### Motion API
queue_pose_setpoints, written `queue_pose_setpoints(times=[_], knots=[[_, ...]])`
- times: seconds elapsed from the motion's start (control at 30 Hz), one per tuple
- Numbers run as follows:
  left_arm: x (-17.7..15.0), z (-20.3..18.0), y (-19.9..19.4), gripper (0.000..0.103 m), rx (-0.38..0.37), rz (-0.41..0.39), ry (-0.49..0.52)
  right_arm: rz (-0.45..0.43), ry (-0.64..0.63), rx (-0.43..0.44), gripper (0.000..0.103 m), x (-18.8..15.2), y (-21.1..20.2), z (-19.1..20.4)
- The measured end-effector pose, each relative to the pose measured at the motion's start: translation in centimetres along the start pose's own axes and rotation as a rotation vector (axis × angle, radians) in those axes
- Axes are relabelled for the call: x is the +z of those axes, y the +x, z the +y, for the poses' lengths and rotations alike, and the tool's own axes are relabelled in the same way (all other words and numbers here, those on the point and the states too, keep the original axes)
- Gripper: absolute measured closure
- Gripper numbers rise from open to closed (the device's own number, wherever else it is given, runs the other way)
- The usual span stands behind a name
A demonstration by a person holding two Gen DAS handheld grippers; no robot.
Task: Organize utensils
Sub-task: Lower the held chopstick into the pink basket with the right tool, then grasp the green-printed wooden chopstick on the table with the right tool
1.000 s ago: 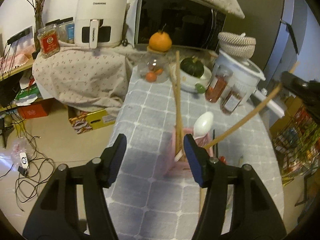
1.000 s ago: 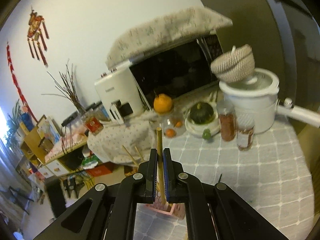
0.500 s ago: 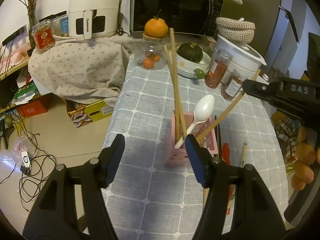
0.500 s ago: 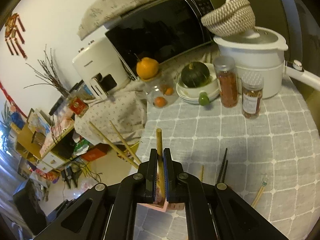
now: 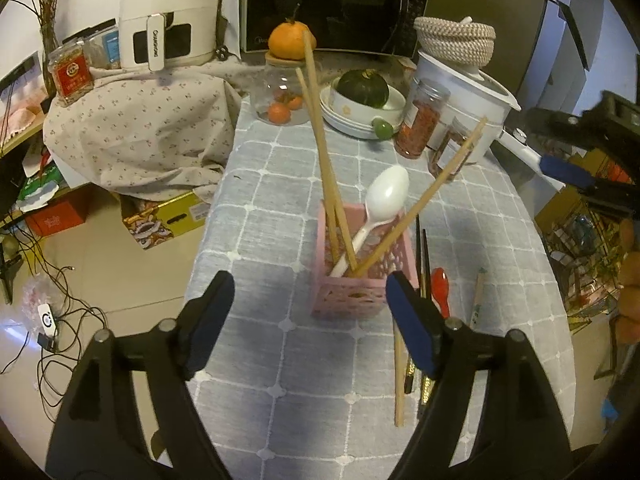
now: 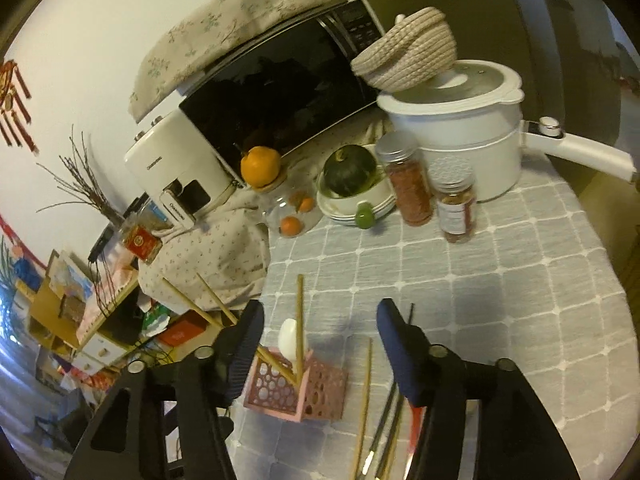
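Observation:
A pink perforated utensil holder (image 5: 362, 284) stands on the grey checked tablecloth; it also shows in the right wrist view (image 6: 298, 386). It holds three wooden chopsticks (image 5: 326, 160) and a white plastic spoon (image 5: 386, 196). To its right lie a loose wooden chopstick (image 5: 398, 376), dark chopsticks (image 5: 422, 256), a red spoon (image 5: 440, 286) and another stick (image 5: 478, 296). My left gripper (image 5: 310, 320) is open and empty, just in front of the holder. My right gripper (image 6: 320, 344) is open and empty, above the holder and the loose utensils (image 6: 364, 396).
At the table's back stand a glass jar with an orange (image 5: 286, 80), a bowl with a green squash (image 5: 362, 92), two spice jars (image 5: 420, 124), a white pot (image 5: 464, 96), a microwave (image 5: 332, 4) and an air fryer (image 5: 168, 16). The floor lies left of the table edge.
My right gripper has opened and let go of the wooden chopstick, which now leans in the holder. Both grippers have drawn back a little.

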State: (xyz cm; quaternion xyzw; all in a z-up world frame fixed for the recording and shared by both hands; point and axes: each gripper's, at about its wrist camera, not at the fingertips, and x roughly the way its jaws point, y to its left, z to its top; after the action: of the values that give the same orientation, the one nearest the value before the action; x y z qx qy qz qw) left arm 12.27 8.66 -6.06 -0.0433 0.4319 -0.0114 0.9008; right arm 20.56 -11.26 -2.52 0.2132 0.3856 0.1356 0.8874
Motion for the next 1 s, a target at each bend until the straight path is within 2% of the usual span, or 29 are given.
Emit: queue_pose_setpoints(times=[0.1,0.27,0.67,0.87,1.0], knots=[[-0.4,-0.4,0.4,0.019,-0.001,0.025,0.005,0.007,-0.008,-0.035,0.032,-0.5,-1.0,-0.9],[-1.2,-1.1,1.6,0.013,-0.002,0.095,-0.012,0.067,-0.012,-0.128,0.027,-2.1,-1.1,-3.5],[-3.0,-4.2,3.8,0.013,-0.016,0.23,0.086,0.293,-0.018,-0.304,0.027,-7.0,3.0,-9.0],[-3.3,-5.2,4.0,0.013,-0.034,0.25,0.12,0.412,-0.003,-0.38,0.027,-9.0,6.7,-10.9],[-3.4,-5.5,4.1,0.013,-0.033,0.25,0.142,0.431,0.018,-0.41,0.027,-9.1,8.1,-12.0]])
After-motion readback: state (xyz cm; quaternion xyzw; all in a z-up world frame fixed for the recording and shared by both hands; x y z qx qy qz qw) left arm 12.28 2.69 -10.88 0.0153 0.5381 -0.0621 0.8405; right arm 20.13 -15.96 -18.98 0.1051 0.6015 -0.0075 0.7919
